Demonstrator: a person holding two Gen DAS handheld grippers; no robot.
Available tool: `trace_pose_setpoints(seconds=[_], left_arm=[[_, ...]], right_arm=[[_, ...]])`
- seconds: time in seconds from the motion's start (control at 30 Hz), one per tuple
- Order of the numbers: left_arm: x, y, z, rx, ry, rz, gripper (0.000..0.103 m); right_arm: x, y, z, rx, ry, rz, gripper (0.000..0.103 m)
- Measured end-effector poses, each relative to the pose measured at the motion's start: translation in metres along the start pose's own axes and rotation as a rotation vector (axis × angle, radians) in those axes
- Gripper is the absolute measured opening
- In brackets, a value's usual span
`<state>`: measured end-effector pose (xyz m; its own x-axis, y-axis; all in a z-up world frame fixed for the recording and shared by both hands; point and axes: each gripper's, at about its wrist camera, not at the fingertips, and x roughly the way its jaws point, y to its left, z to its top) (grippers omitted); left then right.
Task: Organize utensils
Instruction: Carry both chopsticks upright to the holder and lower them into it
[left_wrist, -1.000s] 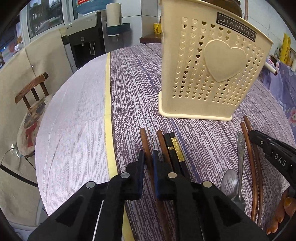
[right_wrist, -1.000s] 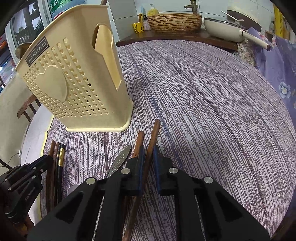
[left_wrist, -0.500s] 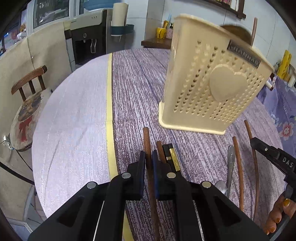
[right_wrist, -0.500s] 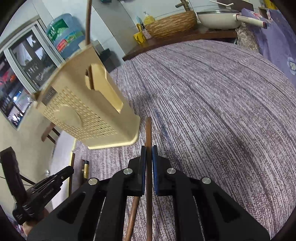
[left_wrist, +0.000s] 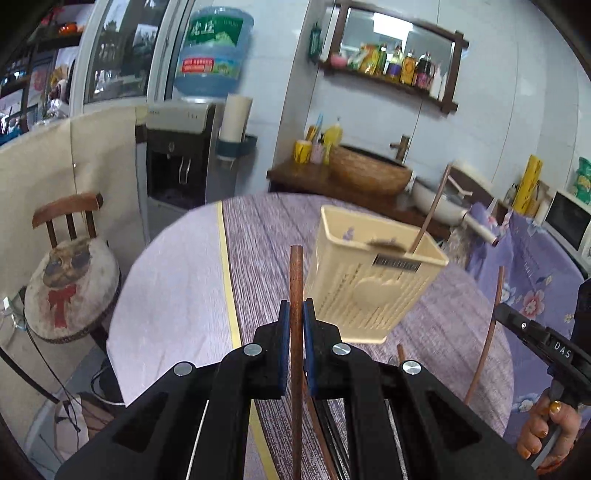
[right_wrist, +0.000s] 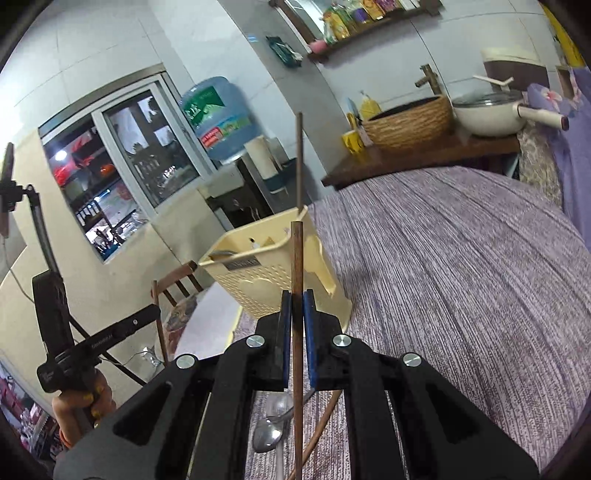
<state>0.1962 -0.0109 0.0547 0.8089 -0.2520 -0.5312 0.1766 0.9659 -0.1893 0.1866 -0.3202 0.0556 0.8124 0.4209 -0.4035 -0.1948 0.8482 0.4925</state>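
Both grippers are up off the table, each with a chopstick in its grip. The left gripper (left_wrist: 294, 314) has its blue pads pressed together on a brown chopstick (left_wrist: 296, 280), which sticks up past the fingertips and runs back down between the black arms. Just right of that tip stands the cream holder (left_wrist: 373, 288), upright on the purple tablecloth (left_wrist: 258, 236), with one thin stick (left_wrist: 430, 206) already leaning out of its far corner. Off to the right in the left view, the right gripper (left_wrist: 496, 308) carries its own stick, gripped by a hand (left_wrist: 546, 432) low in the corner.

In the right view, the right gripper (right_wrist: 294, 314) is clamped on a dark chopstick (right_wrist: 296, 258), whose tip overlaps the holder's (right_wrist: 258, 277) near rim in the picture; whether it is over the opening I cannot tell. Below the jaws, a spoon (right_wrist: 271, 432) and another stick (right_wrist: 321, 424) lie flat on the cloth. At far left the left gripper (right_wrist: 157, 312) holds its stick upright, well apart from the holder. A spoon handle (right_wrist: 221, 254) rests inside the holder.
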Motion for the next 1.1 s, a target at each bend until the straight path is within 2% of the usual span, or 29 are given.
trace_pose_setpoints(seconds=[0.2, 0.7, 0.93, 1.1], left_arm=[[-0.018, 0.001, 0.012, -0.005, -0.061, -0.024, 0.008], [-0.047, -0.003, 0.039, 0.018, -0.150, -0.051, 0.007], [-0.070, -0.014, 0.089, 0.034, -0.237, -0.106, 0.007], [-0.086, -0.030, 0.133, 0.037, -0.352, -0.110, 0.007]], right_arm=[[-0.019, 0.016, 0.011, -0.044, -0.027, 0.042, 0.008], [-0.026, 0.055, 0.042, -0.147, -0.087, 0.095, 0.008], [-0.029, 0.084, 0.087, -0.217, -0.211, 0.077, 0.008], [-0.026, 0.108, 0.126, -0.278, -0.343, 0.007, 0.008]])
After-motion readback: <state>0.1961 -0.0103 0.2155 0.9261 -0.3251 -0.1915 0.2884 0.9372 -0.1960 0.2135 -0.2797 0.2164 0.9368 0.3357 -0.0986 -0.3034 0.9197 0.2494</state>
